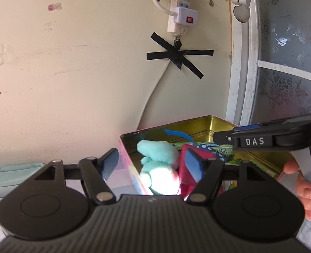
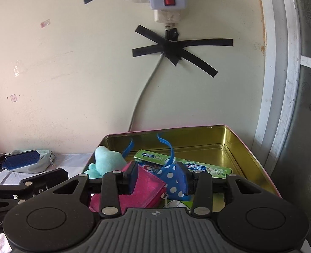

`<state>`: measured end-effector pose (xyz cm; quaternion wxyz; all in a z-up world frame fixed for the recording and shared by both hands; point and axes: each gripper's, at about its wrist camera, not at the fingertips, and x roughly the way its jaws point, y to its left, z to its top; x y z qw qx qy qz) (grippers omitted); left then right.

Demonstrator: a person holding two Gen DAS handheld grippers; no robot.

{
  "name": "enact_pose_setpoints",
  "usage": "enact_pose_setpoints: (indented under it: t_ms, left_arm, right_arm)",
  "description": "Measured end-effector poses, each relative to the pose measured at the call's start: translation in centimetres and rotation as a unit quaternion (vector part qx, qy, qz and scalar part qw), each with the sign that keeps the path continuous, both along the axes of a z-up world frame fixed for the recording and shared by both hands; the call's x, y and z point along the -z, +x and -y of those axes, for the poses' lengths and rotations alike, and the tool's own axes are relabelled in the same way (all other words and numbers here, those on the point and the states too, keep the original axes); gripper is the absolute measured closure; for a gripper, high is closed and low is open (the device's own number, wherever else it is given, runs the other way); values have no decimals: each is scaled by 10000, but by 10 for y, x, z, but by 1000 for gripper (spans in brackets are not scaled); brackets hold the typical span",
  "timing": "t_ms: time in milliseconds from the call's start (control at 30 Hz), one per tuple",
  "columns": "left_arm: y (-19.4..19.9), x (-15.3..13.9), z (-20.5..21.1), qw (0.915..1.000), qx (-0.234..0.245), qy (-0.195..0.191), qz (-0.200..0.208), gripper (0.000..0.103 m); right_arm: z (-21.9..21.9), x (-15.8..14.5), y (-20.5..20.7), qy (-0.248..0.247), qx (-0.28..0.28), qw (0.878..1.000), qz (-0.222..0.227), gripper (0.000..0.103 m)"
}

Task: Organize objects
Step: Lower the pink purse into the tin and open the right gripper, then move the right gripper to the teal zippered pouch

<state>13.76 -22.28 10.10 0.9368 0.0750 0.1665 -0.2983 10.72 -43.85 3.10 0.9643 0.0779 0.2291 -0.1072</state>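
Note:
A pink tin box [image 2: 258, 160] with a gold inside stands against the wall; it also shows in the left wrist view [image 1: 208, 124]. In it lie a teal plush toy [image 2: 107, 160], a pink wallet [image 2: 147, 187], a green toothpaste box [image 2: 208, 169] and a blue polka-dot pouch [image 2: 172, 177] with blue straps. My right gripper [image 2: 158, 181] is open over the box, its fingers either side of the wallet's corner and the pouch. My left gripper [image 1: 152, 163] is open at the box's left wall, with the plush toy [image 1: 159, 158] and wallet [image 1: 186, 181] between its fingers.
A pale green zip pouch [image 2: 39, 162] lies on the light cloth left of the box. A power strip [image 1: 178, 14] and taped cable hang on the cream wall behind. A patterned grey panel with a white frame [image 2: 282, 84] stands close on the right.

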Motion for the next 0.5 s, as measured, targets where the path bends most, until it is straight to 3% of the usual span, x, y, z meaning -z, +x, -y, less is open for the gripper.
enact_pose_setpoints:
  t_ms: [300, 500]
  left_arm:
    - [6, 11, -85, 9980, -621, 52, -132, 31]
    - [26, 34, -161, 9909, -1295, 29, -371, 31]
  right_arm:
    - [-72, -21, 5, -490, -463, 9977, 8, 67]
    - [-126, -21, 31, -579, -910, 9940, -185, 67]
